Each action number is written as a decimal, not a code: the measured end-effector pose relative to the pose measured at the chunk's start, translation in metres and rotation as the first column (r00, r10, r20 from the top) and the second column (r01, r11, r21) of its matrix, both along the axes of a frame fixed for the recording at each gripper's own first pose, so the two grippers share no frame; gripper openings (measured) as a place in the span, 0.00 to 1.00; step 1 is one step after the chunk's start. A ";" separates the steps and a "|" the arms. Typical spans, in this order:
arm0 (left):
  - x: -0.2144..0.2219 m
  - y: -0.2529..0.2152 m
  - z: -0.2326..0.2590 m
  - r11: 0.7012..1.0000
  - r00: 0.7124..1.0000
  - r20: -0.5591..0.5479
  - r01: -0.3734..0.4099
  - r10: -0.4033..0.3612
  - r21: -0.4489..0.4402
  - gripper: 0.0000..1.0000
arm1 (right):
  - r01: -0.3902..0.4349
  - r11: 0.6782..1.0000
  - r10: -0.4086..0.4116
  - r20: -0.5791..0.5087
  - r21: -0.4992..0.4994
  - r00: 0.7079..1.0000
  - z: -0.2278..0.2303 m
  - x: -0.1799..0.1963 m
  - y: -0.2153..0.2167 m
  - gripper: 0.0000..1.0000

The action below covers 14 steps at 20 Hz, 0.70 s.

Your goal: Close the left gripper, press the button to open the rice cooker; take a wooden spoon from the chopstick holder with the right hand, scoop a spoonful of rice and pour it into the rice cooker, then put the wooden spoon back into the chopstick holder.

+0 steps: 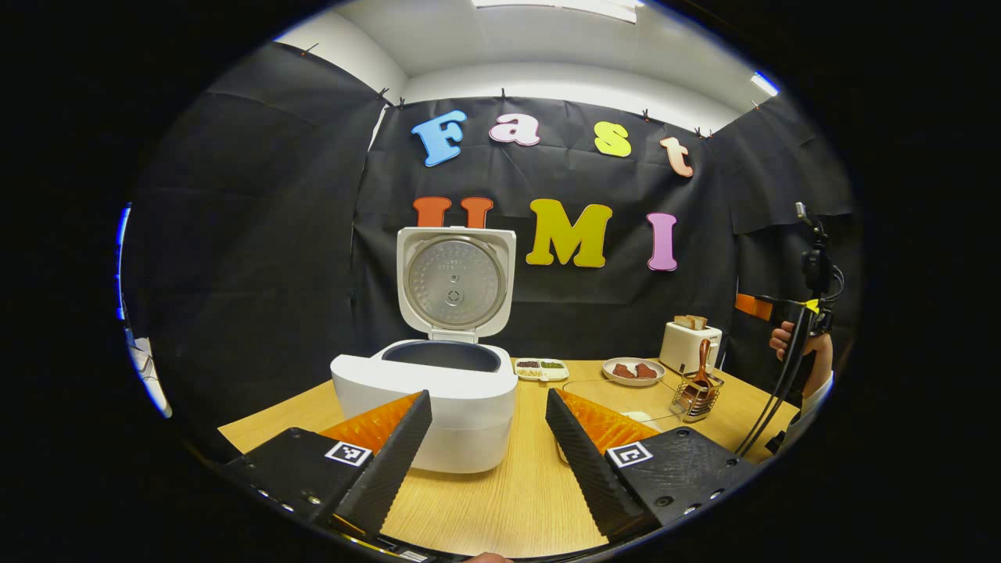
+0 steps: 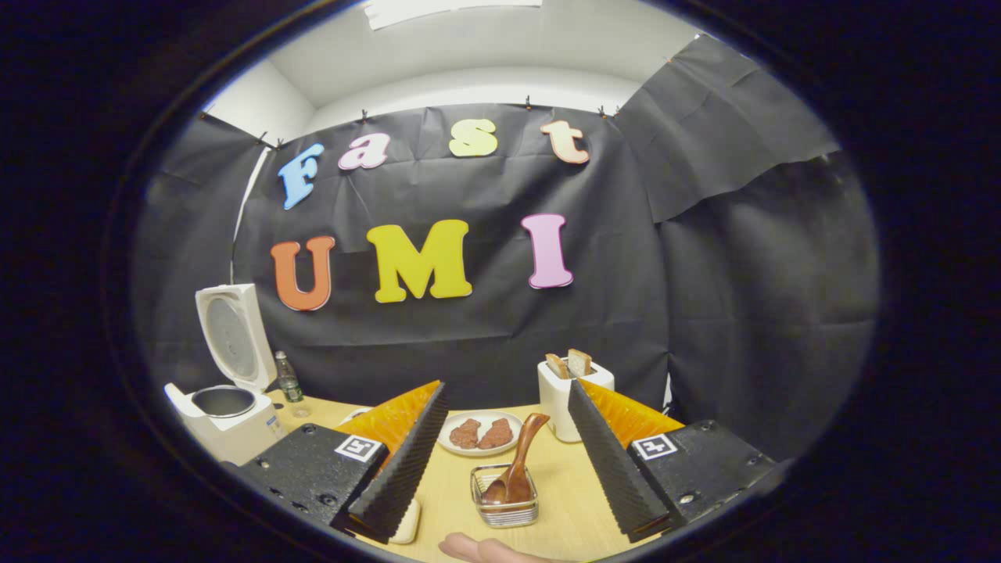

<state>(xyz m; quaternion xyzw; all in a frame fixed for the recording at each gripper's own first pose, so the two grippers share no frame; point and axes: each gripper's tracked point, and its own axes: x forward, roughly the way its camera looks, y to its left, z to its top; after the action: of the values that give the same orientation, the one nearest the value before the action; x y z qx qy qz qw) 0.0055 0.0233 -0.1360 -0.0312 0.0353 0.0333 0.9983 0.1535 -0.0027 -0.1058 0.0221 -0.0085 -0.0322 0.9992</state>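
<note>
Cooker (image 1: 438, 391) sits near the table's (image 1: 500, 500) left front edge, lid (image 1: 456, 281) upright, its ribbed metal liner facing out; dark round pot exposed. Left gripper (image 1: 486, 450) hangs just in front of the cooker, fingers spread wide, holding nothing. Bare wood grain lies between them, open toward the front edge.

Right gripper (image 2: 508, 461) hovers above the wire holder (image 2: 505, 505), fingers wide apart, empty. Spoon (image 2: 516, 465) stands in the holder, glossy brown wood, handle tilted up and right, between the fingers but untouched. Behind it: white plate (image 2: 481, 444) with two reddish pieces, boxy white toaster (image 2: 565, 403) with two slices. Small bottle (image 2: 289, 379) beside the cooker. Holder stands well apart from the cooker, open tabletop between.
</note>
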 end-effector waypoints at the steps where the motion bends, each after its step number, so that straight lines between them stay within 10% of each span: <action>1: -0.001 0.003 0.003 1.000 1.000 0.005 -0.003 0.003 -0.006 0.94 | -0.002 1.000 0.002 0.001 -0.016 1.000 0.003 -0.010 0.004 1.00; 14: 0.040 0.055 0.099 1.000 0.999 0.055 0.002 0.000 -0.031 0.94 | -0.109 0.993 0.110 0.034 -0.033 0.993 -0.006 -0.102 0.086 1.00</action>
<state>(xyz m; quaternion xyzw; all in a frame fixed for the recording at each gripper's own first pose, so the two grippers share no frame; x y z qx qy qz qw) 0.0458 0.0783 -0.0369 -0.0478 0.0086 0.0314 0.9983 0.0511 0.0829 -0.1116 0.0075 -0.0259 0.0234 0.9994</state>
